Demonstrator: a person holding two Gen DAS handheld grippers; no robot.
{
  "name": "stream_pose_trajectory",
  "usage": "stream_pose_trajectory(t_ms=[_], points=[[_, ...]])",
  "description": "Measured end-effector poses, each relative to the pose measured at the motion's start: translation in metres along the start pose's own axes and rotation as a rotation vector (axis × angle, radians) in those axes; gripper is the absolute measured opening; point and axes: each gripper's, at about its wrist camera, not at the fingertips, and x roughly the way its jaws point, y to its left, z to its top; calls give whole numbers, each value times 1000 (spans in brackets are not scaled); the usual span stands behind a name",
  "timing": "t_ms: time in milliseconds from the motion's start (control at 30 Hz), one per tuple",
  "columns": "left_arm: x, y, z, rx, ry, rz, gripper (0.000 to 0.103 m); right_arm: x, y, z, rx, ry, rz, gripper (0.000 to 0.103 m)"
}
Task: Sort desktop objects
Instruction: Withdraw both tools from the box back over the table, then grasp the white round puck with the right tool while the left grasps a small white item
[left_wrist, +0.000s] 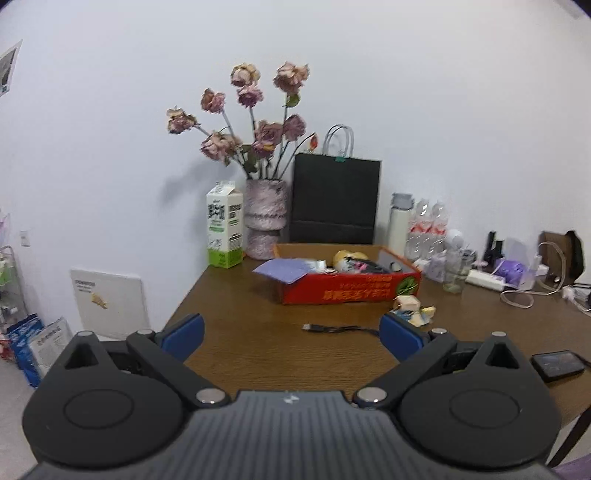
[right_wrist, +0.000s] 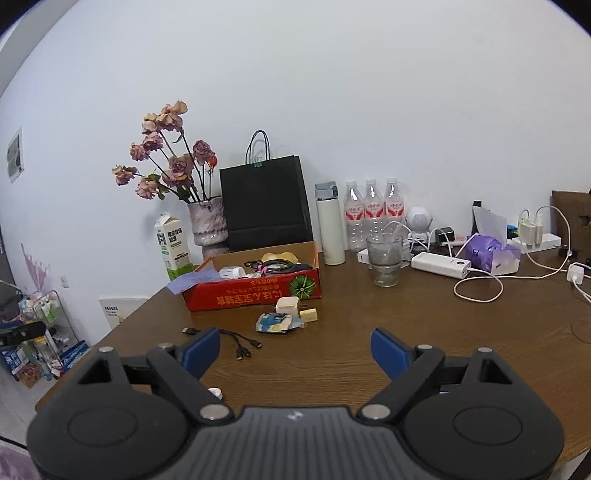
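Observation:
A red cardboard box (right_wrist: 255, 291) (left_wrist: 351, 291) sits mid-table with several small items and a purple cloth (right_wrist: 192, 278) inside. In front of it lie a black multi-head cable (right_wrist: 236, 341) (left_wrist: 340, 328), a blue-and-yellow wrapper (right_wrist: 275, 322), a small white cup (right_wrist: 288, 305) and a yellow block (right_wrist: 309, 314). My left gripper (left_wrist: 291, 334) hovers open over the table's near edge, short of the cable. My right gripper (right_wrist: 295, 350) is also open and empty, with the cable just ahead of its left finger.
A milk carton (right_wrist: 173, 245), vase of dried roses (right_wrist: 208, 221), black paper bag (right_wrist: 266, 203), white flask (right_wrist: 328, 225) and water bottles (right_wrist: 373, 210) line the wall. A glass (right_wrist: 384, 262), power bank (right_wrist: 441, 266), chargers and white cords crowd the right. A black phone (left_wrist: 557, 363) lies near the front edge.

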Motion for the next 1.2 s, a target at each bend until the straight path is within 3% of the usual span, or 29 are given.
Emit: stream_pose_trajectory(t_ms=[267,400,567,767,867,1100,1200], points=[[13,6,-19,-36,52,-30,103,10,30,-8,-86,33,57,94],[41,7,-30,-58,140,-5,103,23,44,-11,-121,53,80,95],[71,-7,-46,-89,222,-47,103,56,56,-24,-133,106,96,95],[87,-49,-59,39,198,-148,103,97,73,-52,-183,177,145,95],[102,-69,-68,87,242,-203,103,115,78,-61,-204,198,162,95],[141,-95,-82,155,323,-247,103,152,58,-63,-159,227,108,91],[157,-93,-82,164,344,-196,103,167,46,-64,-106,251,143,90]])
